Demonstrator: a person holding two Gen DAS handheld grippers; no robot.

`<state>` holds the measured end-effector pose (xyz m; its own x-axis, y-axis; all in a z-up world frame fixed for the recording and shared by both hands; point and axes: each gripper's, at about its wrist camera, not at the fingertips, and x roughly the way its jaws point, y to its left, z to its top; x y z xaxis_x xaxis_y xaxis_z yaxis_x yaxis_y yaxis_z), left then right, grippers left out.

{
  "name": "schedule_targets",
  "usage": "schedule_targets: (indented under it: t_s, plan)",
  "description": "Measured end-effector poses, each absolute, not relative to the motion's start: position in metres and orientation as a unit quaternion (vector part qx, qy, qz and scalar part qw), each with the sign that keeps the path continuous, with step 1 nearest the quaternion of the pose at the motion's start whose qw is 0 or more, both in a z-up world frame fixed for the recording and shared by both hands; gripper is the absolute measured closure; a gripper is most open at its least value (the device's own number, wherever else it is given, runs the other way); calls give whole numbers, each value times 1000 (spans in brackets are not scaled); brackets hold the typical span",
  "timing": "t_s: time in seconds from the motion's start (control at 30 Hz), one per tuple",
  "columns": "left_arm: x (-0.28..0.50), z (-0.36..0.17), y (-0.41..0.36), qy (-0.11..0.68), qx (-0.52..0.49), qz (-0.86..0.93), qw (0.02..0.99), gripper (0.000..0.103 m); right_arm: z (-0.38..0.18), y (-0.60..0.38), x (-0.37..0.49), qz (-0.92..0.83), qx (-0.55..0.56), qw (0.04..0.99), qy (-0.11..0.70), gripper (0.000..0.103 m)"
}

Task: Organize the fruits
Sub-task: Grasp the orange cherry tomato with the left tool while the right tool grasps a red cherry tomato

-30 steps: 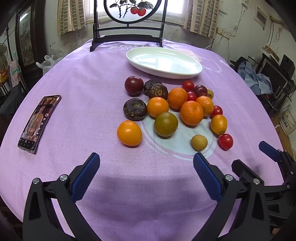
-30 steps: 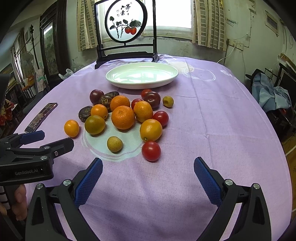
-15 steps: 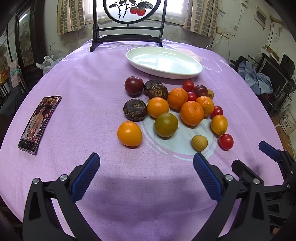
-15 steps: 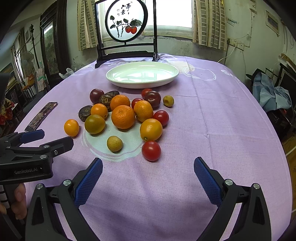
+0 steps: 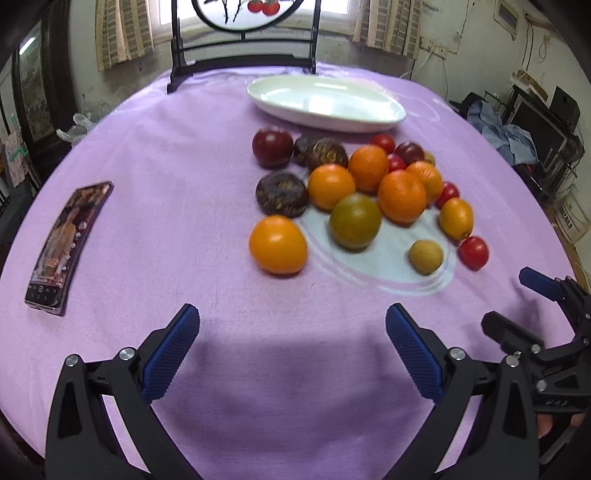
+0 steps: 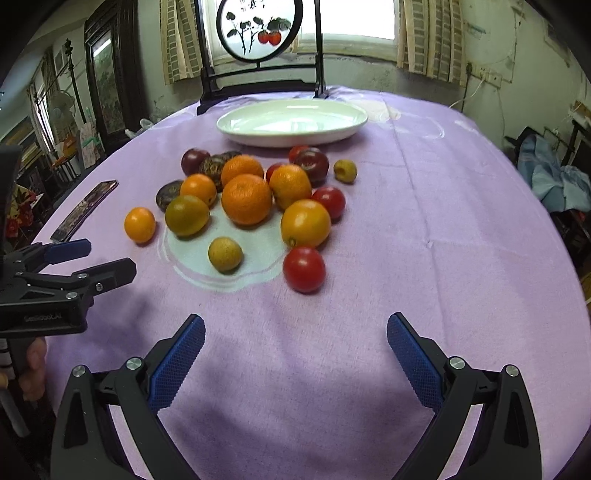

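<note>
Several fruits lie in a cluster on the purple tablecloth: oranges [image 5: 401, 196], a green-brown one [image 5: 354, 220], dark plums [image 5: 272, 147], red tomatoes [image 6: 304, 269] and a small tan fruit [image 6: 225, 254]. One orange [image 5: 277, 244] lies apart at the cluster's near left. A white oval plate [image 5: 325, 103] stands empty behind them; it also shows in the right wrist view [image 6: 291, 122]. My left gripper [image 5: 291, 347] is open and empty, short of the lone orange. My right gripper [image 6: 295, 350] is open and empty, short of the nearest red tomato.
A phone [image 5: 66, 247] lies on the cloth at the left. A black stand with a round painted panel [image 6: 258, 33] is at the table's far edge. Each gripper shows at the side of the other's view [image 6: 66, 280].
Both grippers have moved forward toward the fruits, which now appear closer. Both stay open. No fruit has moved.
</note>
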<state>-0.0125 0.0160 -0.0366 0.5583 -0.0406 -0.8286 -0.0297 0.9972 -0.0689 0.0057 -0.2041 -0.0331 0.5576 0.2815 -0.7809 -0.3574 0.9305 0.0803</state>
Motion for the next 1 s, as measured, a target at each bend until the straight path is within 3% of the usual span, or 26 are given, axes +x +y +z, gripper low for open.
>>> schedule_targets:
  t_s: [0.23, 0.3, 0.37, 0.43, 0.47, 0.5, 0.67, 0.73, 1.0]
  plan:
    - [18, -48, 28, 499, -46, -19, 865, 7, -29, -208, 16, 205, -25, 877, 435, 4]
    - [27, -47, 28, 496, -42, -22, 867, 24, -26, -210, 18, 208, -24, 878, 431, 4]
    - [36, -46, 27, 493, -37, -22, 869, 31, -25, -211, 20, 209, -25, 878, 429, 4]
    - [43, -46, 24, 490, -24, -21, 871, 45, -25, -211, 22, 209, -26, 877, 432, 4]
    - [45, -45, 23, 486, -16, -18, 873, 62, -25, -211, 22, 207, -29, 876, 434, 4]
    - [46, -44, 22, 484, -14, -20, 875, 66, -25, -209, 24, 205, -35, 876, 435, 4]
    - [39, -41, 21, 472, -39, -41, 880, 66, -21, -204, 32, 184, -73, 879, 433, 6]
    - [35, -42, 21, 472, -43, -42, 880, 66, -24, -201, 42, 187, -80, 873, 444, 24]
    - [28, -45, 21, 470, -40, -36, 881, 66, -39, -191, 58, 195, -88, 859, 466, 67]
